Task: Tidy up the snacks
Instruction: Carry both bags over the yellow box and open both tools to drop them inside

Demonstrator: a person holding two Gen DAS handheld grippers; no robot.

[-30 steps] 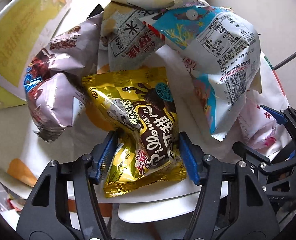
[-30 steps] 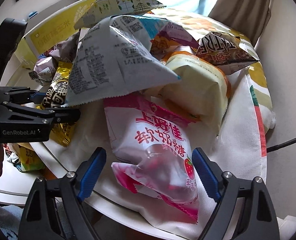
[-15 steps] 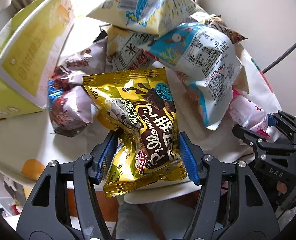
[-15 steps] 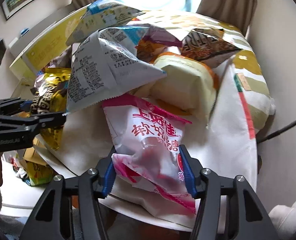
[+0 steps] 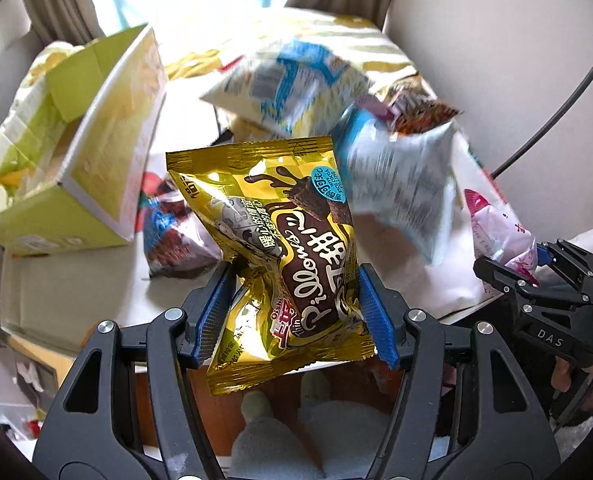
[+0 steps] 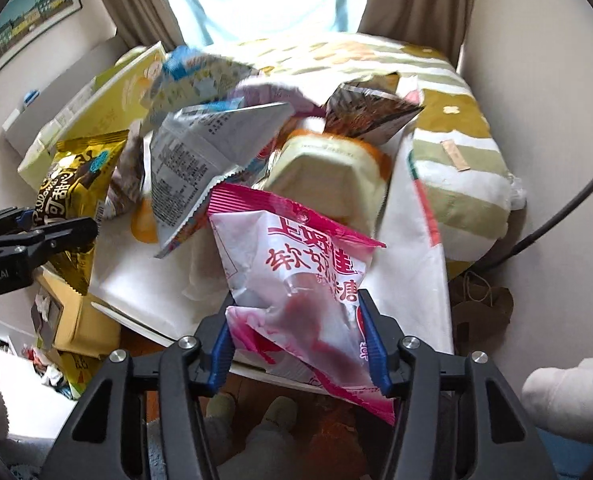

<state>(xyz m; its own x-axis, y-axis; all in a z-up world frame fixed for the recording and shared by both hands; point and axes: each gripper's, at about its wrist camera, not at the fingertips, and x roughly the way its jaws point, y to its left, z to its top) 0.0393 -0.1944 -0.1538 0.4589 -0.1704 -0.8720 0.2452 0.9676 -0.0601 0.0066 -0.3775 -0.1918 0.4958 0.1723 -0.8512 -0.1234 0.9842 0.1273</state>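
My left gripper [image 5: 292, 312] clamps the gold chocolate bag [image 5: 272, 248]; my right gripper [image 6: 296, 340] clamps the pink candy bag [image 6: 296, 280] — both lifted off the table's near edge [image 6: 144, 324]; next, I judge, sorting them — perhaps the yellow box [image 5: 96, 152].

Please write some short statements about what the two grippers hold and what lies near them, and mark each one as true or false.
1. The left gripper is closed on a gold foil snack packet with a brown chocolate picture. True.
2. The right gripper stands open with nothing between its pads. False: it is shut on a pink and white crinkly plastic candy bag.
3. An open yellow-green cardboard box lies to the left of the gold packet in the left wrist view. True.
4. The gold packet lies flat on the table, under the other bags. False: it is held up, clear of the pile.
5. A white snack bag printed with small black text lies in the pile beyond the pink bag. True.
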